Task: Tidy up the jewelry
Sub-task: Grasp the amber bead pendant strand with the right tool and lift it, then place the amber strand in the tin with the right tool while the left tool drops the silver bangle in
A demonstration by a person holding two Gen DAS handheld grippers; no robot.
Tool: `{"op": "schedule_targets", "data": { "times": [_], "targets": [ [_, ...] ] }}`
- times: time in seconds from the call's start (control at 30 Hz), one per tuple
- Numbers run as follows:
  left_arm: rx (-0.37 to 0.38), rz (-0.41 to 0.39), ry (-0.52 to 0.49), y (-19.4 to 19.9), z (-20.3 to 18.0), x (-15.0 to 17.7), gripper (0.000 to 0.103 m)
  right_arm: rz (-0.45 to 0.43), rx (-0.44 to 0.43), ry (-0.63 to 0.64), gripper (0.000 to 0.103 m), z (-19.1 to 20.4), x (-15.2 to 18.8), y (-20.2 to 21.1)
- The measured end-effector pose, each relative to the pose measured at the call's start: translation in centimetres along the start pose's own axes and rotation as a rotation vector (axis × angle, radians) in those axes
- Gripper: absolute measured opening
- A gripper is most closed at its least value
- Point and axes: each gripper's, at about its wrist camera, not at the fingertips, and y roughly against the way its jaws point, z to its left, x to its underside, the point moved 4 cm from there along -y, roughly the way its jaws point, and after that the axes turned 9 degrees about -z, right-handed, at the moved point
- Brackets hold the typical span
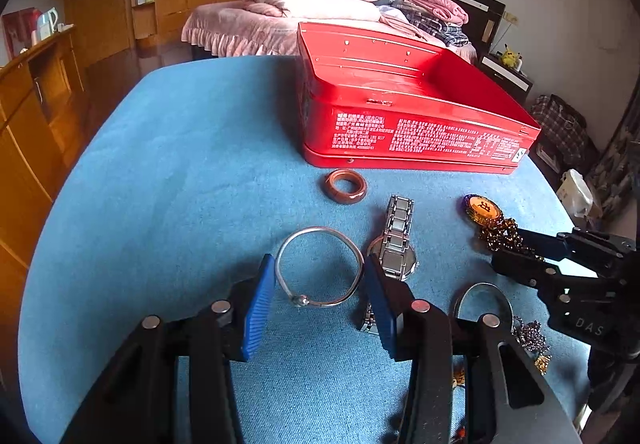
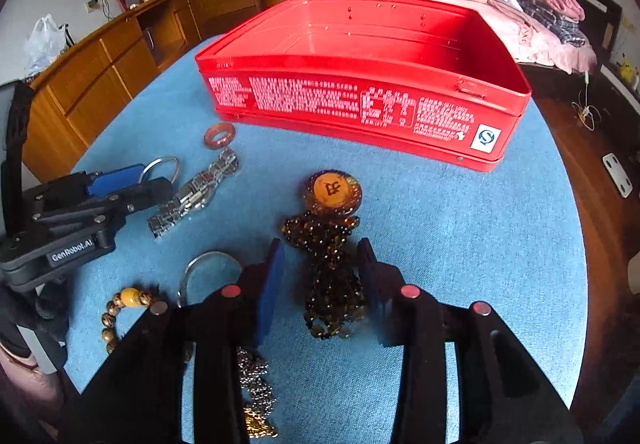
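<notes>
Both grippers hover low over the blue table [image 1: 180,164], with the open red tin [image 2: 360,96] at the far side, empty as far as we can see.

Left gripper [image 1: 320,276]: jaws spread, straddling the silver bangle [image 1: 318,268] lying flat on the cloth; whether the pads touch its rim we cannot tell. Just right of it lies the steel watch [image 1: 394,236], and beyond, near the tin, the brown ring [image 1: 345,186].

Right gripper [image 2: 322,272]: jaws apart, flanking the dark bead necklace [image 2: 330,276], heaped with its amber pendant [image 2: 333,190] at the far end. Nothing pinched that we can see.

Handling, our judgement: the bangle looks thin, stiff and smooth, likely light and prone to slip or pivot; we would close across the rim on opposite sides, away from the small bead clasp. The necklace is limp and will drape and swing; we would take the bunched middle of the strand, expecting the pendant to hang lowest. The pendant may chip, so lower it into the tin rather than drop it.

Also on the table: a wooden bead bracelet [image 2: 116,312] near left, and a second bangle [image 2: 208,268].
</notes>
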Motion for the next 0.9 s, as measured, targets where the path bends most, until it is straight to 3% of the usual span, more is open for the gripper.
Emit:
{"op": "schedule_targets", "data": {
  "times": [0.1,0.17,0.3,0.4,0.57,0.9],
  "targets": [
    [0.002,0.001,0.003,-0.1,0.0,0.1,0.045,-0.008,0.015,0.04,0.031,0.3,0.1,0.1],
    [0.0,0.002,0.005,-0.2,-0.1,0.3,0.045,-0.014,0.014,0.049,0.02,0.4,0.1,0.2],
    [-0.003,-0.005,-0.001,0.1,-0.3,0.4,0.045,-0.029,0.026,0.046,0.019,0.6,0.3,0.6],
    [0.015,-0.024,0.003,0.8,-0.6,0.2,0.045,-0.05,-0.063,-0.025,0.019,0.5,0.3,1.4],
    [0.032,-0.06,-0.006,2.2,-1.2,-0.7,0.045,-0.113,-0.109,-0.077,0.018,-0.1,-0.7,3.7],
    [0.045,-0.142,-0.029,3.9,-2.6,-4.5,0.045,-0.229,-0.067,-0.09,0.018,-1.7,-4.0,7.6]
  ]
}}
